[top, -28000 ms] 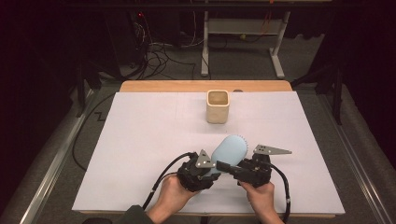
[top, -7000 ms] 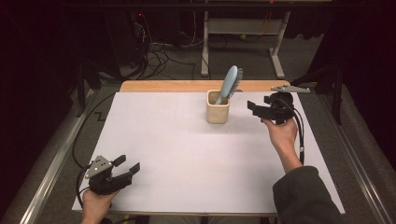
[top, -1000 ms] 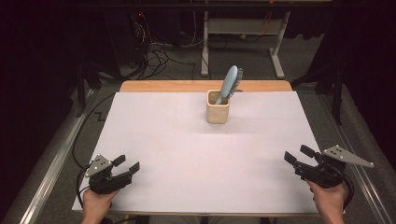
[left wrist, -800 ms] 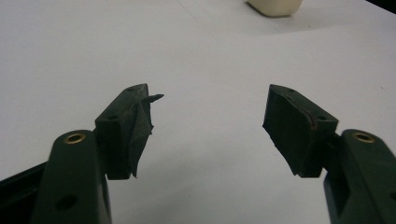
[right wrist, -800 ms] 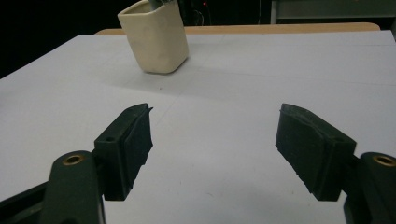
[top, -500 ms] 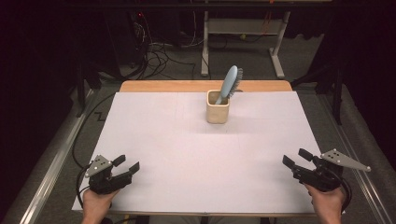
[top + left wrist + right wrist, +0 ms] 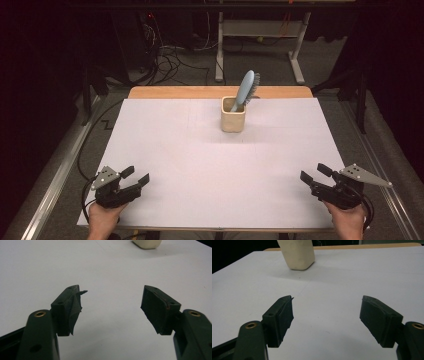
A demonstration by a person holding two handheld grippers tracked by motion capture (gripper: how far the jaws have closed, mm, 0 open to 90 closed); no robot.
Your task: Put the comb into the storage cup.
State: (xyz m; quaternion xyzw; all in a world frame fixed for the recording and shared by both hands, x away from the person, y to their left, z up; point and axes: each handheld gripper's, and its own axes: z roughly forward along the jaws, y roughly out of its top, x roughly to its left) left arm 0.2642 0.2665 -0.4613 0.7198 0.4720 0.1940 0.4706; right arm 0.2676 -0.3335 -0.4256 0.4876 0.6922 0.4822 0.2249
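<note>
A light blue brush [image 7: 246,89] stands handle-down in a cream cup [image 7: 233,114] at the far middle of the white table cover [image 7: 210,165], leaning to the right. My left gripper [image 7: 137,177] rests at the near left corner, open, nothing between its jaws. At the near right, my right gripper [image 7: 313,174] is open and empty too. The cup's base [image 7: 147,243] shows at the top of the left gripper view beyond the open left gripper [image 7: 110,306]. In the right gripper view the cup [image 7: 297,253] stands ahead to the left of the open right gripper [image 7: 327,320].
A wooden table edge [image 7: 220,92] runs behind the white cover. Beyond it lie cables [image 7: 172,57] on the floor and a white metal frame [image 7: 260,35]. Metal rails run along both sides of the table.
The right hand has drifted slightly left and nearer along the table's front right. The left gripper, cup and brush have stayed put.
</note>
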